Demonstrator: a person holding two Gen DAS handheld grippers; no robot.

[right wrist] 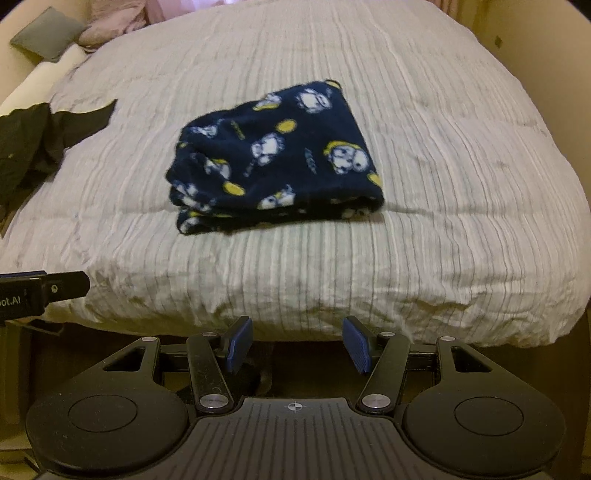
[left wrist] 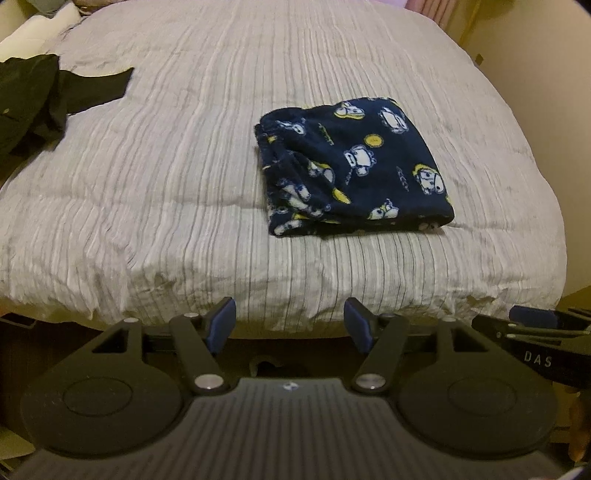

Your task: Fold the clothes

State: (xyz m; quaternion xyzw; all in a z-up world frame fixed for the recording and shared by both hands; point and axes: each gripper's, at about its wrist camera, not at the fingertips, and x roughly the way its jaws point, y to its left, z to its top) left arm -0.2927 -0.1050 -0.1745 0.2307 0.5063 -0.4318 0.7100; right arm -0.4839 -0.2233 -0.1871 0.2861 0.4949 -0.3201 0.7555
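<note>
A navy fleece garment printed with white and yellow cartoon figures lies folded into a thick square on the grey striped bedspread. The right wrist view shows the same folded garment nearer the middle of the bed. A black garment lies crumpled and unfolded at the bed's left side, also seen as the black garment. My left gripper hangs open off the bed's near edge, holding nothing. My right gripper is open too, just below the same edge, clear of both garments.
The bedspread drapes over the near edge. Pale pillows and a grey cushion sit at the far left. A cream wall runs along the right side. Each view shows the other gripper at its side margin.
</note>
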